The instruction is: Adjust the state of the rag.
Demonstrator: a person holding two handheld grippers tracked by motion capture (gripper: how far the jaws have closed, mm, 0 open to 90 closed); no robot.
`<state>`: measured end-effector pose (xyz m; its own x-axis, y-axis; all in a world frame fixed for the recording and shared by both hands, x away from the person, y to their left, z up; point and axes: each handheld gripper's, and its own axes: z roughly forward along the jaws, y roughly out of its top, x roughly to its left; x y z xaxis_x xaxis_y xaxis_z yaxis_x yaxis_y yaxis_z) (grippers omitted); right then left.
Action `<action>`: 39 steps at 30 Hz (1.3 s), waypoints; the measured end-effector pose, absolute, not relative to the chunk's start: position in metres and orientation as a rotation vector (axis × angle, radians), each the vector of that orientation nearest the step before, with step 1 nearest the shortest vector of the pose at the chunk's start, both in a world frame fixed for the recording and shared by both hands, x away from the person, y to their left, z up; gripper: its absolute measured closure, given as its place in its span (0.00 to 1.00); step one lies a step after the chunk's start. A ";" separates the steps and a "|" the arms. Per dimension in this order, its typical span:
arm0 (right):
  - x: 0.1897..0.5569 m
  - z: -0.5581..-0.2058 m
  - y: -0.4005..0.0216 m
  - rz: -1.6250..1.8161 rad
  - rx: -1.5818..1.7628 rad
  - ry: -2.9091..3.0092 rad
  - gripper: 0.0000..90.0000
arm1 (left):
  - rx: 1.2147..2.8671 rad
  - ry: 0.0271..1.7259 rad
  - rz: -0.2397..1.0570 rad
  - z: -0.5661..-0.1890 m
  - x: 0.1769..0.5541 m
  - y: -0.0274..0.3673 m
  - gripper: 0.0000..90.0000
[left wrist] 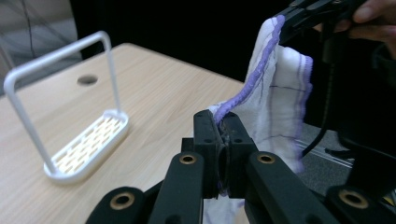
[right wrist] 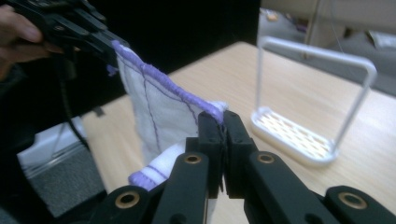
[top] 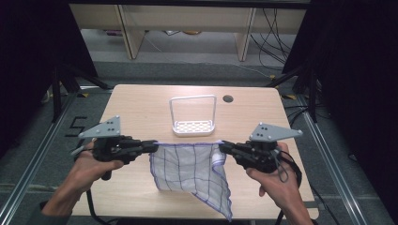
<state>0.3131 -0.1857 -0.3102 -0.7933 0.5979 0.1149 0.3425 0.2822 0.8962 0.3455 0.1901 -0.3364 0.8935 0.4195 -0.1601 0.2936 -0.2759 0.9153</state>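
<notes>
Two hand-held grippers: left hand-held gripper (top: 152, 147) and right hand-held gripper (top: 223, 146), facing each other above the surface (top: 141, 101), jaw tips pointing inward.
Left hand-held gripper state: jaws pressed together, pinching the purple-hemmed top corner of the cloth (top: 187, 171); in the left gripper view the hem (left wrist: 243, 95) runs straight into the closed jaws.
Right hand-held gripper state: jaws pressed together on the opposite top corner; in the right gripper view the hem (right wrist: 163, 81) ends between them.
Cloth: white with thin dark grid lines, its top edge stretched between the two hand-held grippers, the rest hanging below them, one lower corner drooping past the near edge of the surface.
Rack (top: 193, 117): white, with a tall loop handle and slotted base, standing on the surface just beyond the stretched edge, apart from both hand-held grippers.
Hands: each wraps its hand-held gripper's body from below.
</notes>
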 end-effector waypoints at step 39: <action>0.476 -0.489 -0.175 0.861 1.327 2.434 0.75 | 2.127 0.887 0.225 -0.506 0.462 0.142 0.69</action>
